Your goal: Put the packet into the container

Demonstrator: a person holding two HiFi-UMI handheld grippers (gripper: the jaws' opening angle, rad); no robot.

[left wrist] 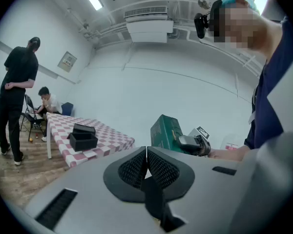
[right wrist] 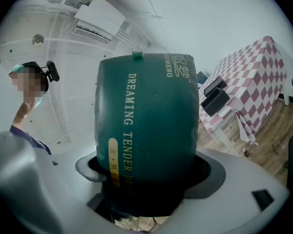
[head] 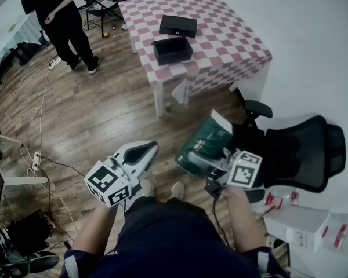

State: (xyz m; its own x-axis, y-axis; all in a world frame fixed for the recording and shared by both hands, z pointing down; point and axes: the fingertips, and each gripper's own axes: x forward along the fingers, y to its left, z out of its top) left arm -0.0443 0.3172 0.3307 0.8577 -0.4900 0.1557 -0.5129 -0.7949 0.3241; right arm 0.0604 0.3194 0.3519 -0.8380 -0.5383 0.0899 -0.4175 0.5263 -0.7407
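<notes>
**Packet clamped in right gripper, well short of the container**

The dark green packet, lettered "DREAMING TENDER" in pale print, sits between the jaws of the right gripper. The jaws are spread wide around its lower end and press on it from both sides. The right gripper view shows the packet standing straight out from the gripper and filling the middle of the frame. The person holds this gripper roughly level, in front of the body.

The left gripper is just to the left of the right one and carries nothing. In the left gripper view its two ribbed pads meet at the tips with no gap between them. From there the packet appears off to the right of the jaws.

The container, an open black box, rests on a table covered in a red-and-white checked cloth, well ahead of both grippers. A closed black box lies just beyond it on the same cloth. A black office chair stands to the right of the right gripper. Far ahead and to the left of the left gripper, a person in black stands on the wooden floor.
</notes>
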